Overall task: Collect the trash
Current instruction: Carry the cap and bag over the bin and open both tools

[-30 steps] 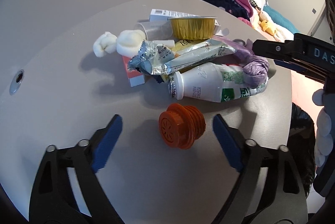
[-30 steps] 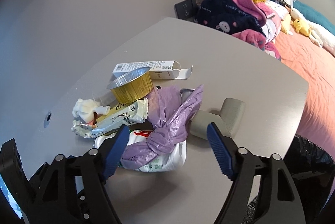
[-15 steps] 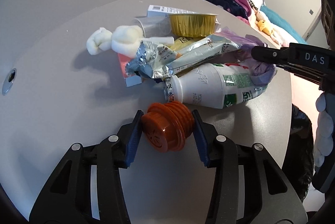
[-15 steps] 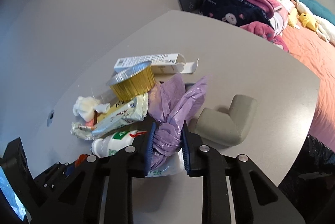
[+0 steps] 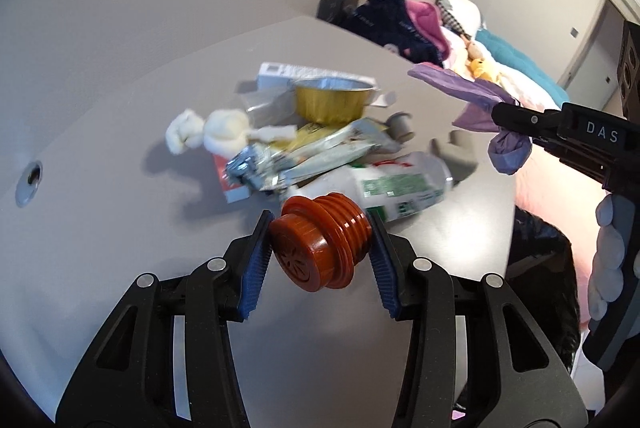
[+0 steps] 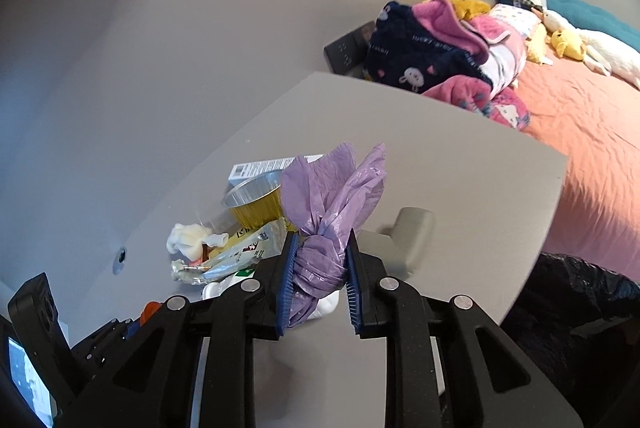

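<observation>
Left wrist: foil cup [image 5: 331, 100] behind orange cap [image 5: 322, 242].

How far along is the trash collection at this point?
Nothing visibly binned yet. In hand: the left claw is shut on the orange cap, the right claw on the knotted purple bag. Left on the table: foil cup, wrappers, milk bottle, tissue, carton.

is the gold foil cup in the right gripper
No, the right gripper is shut on the knotted purple plastic bag, while the gold foil cup sits in the trash pile on the table.
</observation>
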The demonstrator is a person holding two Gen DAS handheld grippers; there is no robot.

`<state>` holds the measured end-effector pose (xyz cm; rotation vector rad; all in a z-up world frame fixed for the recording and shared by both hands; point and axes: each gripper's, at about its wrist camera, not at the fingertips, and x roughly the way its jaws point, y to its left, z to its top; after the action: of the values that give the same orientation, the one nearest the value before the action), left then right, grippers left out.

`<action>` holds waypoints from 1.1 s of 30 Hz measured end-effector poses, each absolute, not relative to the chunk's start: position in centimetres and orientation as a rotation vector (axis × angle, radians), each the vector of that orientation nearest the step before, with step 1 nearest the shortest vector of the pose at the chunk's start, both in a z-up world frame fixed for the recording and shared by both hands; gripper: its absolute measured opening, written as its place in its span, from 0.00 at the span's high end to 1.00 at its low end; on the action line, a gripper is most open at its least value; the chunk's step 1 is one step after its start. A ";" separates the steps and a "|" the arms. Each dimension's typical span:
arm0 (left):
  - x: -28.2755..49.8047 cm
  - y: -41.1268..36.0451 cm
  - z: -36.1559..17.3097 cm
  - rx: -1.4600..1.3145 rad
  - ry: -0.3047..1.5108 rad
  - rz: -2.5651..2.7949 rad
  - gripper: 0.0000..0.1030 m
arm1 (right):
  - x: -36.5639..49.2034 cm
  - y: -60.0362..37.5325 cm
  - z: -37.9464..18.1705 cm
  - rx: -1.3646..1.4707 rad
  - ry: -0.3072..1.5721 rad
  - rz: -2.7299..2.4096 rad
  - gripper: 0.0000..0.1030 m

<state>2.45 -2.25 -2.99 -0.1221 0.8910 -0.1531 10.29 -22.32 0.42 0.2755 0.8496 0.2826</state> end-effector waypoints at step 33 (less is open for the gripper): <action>-0.5 -19.1 0.4 0.080 0.828 -0.608 0.56 | -1.7 -37.7 3.5 0.418 0.718 0.007 0.76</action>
<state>-0.48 -19.13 0.42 0.0802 0.8284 -0.6079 -1.69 -37.73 3.52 0.4178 0.7176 0.0068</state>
